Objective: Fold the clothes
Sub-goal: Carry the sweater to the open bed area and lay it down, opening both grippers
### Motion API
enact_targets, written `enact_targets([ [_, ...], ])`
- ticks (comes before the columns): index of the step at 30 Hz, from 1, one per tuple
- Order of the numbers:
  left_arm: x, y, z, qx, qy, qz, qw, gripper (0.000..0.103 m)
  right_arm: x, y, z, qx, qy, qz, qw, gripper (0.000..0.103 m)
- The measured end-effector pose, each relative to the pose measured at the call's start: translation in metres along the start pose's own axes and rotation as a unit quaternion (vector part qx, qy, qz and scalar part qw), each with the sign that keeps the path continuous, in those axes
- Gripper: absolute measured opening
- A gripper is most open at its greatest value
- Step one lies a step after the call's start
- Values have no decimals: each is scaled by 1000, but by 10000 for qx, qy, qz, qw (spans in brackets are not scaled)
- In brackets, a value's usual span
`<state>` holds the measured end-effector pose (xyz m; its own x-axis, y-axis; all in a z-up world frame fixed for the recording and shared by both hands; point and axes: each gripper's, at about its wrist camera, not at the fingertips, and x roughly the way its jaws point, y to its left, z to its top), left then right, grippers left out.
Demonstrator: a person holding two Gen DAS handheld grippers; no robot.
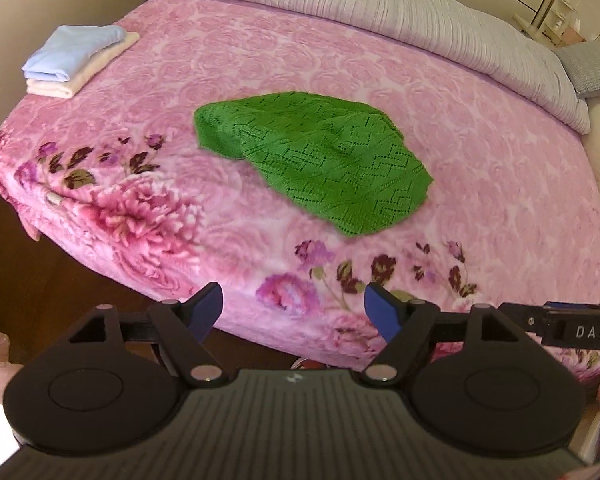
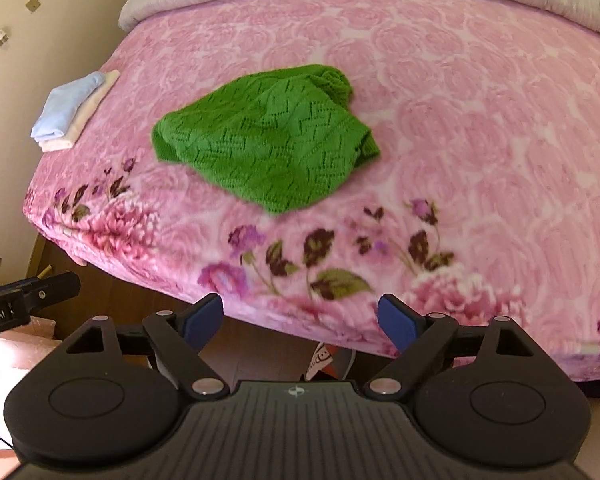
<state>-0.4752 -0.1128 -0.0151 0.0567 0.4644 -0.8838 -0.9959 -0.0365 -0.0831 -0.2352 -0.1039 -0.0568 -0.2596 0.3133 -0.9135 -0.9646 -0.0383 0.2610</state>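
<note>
1. Two grippers were held off the near edge of the bed, short of the mattress; neither touched any cloth.
2. The left gripper (image 1: 293, 307) had its blue-padded jaws spread wide, with nothing between them.
3. The right gripper (image 2: 300, 316) likewise stood with jaws apart and nothing held.
4. A green knitted sweater (image 1: 312, 162) lay in a rumpled heap near the middle of the pink floral blanket (image 1: 500, 184), at about 12 o'clock from the left gripper and 11 o'clock from the right one (image 2: 266, 140).
5. A stack of folded clothes (image 1: 78, 58), pale blue on top of cream, rested at the blanket's far left corner, roughly 10 o'clock from either gripper, well apart from the sweater.
6. A grey ribbed quilt (image 1: 380, 4) was bunched along the far side of the bed, at 12 to 2 o'clock.
7. Dark wooden floor (image 1: 60, 280) showed below the bed's near left edge.
</note>
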Motion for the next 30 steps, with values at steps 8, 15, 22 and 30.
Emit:
enact_targets([
  [8,-29,-3,-26,41,-165,135,9998,79,-19,5,-29,-108,-115,44,9999,88],
  [15,-45,-6,-27,109,-357,170,9992,82,-34,11,-29,-199,-326,112,9992,88],
  [22,-45,0,-17,110,-464,158,9987,85,-35,18,-17,-232,-443,96,9987,88],
  [30,-19,21,6,192,-304,5,9994,85,-21,33,0,-270,-434,-18,9987,89],
])
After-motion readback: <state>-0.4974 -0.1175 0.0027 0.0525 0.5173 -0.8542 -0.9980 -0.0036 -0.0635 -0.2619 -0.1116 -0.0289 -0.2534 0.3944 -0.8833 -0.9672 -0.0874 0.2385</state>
